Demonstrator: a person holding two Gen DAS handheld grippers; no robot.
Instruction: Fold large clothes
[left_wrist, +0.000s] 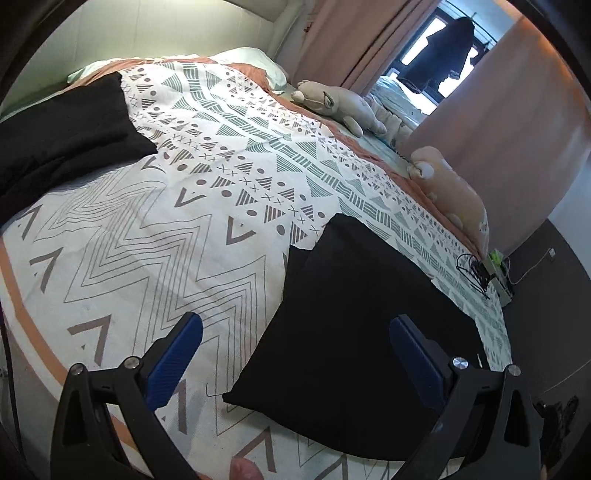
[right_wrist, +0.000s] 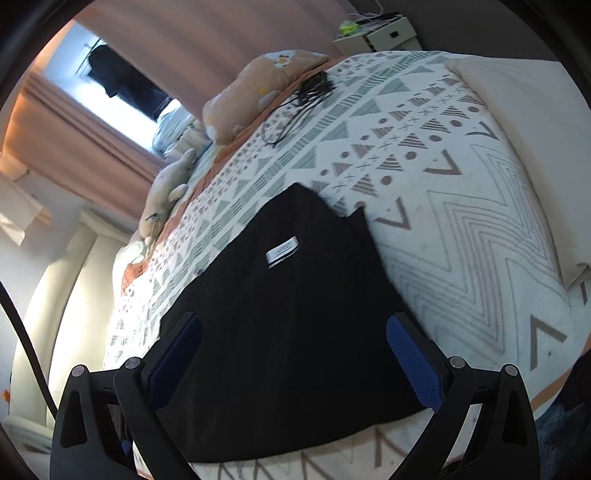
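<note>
A black garment (left_wrist: 354, 332) lies folded flat on the patterned bedspread (left_wrist: 177, 236), near the bed's front edge. My left gripper (left_wrist: 295, 325) hovers open above its left edge, blue pads wide apart, holding nothing. In the right wrist view the same black garment (right_wrist: 288, 325) shows a small white label (right_wrist: 282, 253) on top. My right gripper (right_wrist: 293, 325) hangs open just above it, with nothing between its fingers. A second black garment (left_wrist: 66, 133) lies bunched at the far left of the bed.
Two plush toys (left_wrist: 340, 103) (left_wrist: 450, 184) lie along the bed's far side by pink curtains (left_wrist: 509, 103). A tangle of black cable (right_wrist: 303, 96) rests on the bedspread near a small nightstand (right_wrist: 376, 35). A pillow (right_wrist: 524, 122) sits at the bed's right.
</note>
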